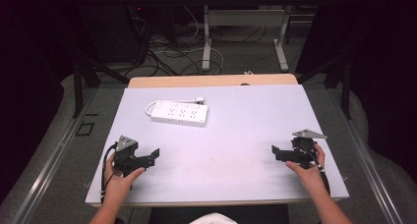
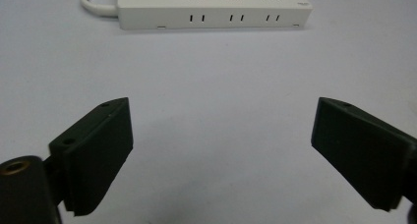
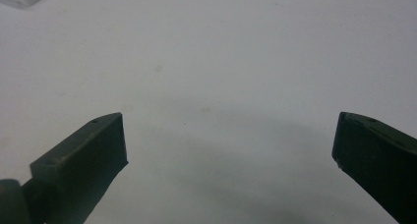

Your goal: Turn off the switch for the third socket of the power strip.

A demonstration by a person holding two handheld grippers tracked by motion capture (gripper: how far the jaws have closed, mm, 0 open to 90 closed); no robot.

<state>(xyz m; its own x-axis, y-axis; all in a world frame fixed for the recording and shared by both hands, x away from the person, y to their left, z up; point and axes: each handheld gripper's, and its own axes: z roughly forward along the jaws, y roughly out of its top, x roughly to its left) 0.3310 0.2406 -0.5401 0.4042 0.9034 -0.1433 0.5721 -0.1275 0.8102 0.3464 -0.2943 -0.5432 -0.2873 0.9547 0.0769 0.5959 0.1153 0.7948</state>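
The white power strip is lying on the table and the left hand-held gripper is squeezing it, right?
Not quite. The white power strip does lie on the table, but the left hand-held gripper is open and well short of it, squeezing nothing, as the left gripper view shows.

Grey floor [image 1: 59,150], cables [image 1: 162,52], dark curtains [image 1: 383,62]

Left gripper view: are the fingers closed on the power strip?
No. The left gripper has its fingers spread wide over bare table, and the power strip lies well ahead, untouched.
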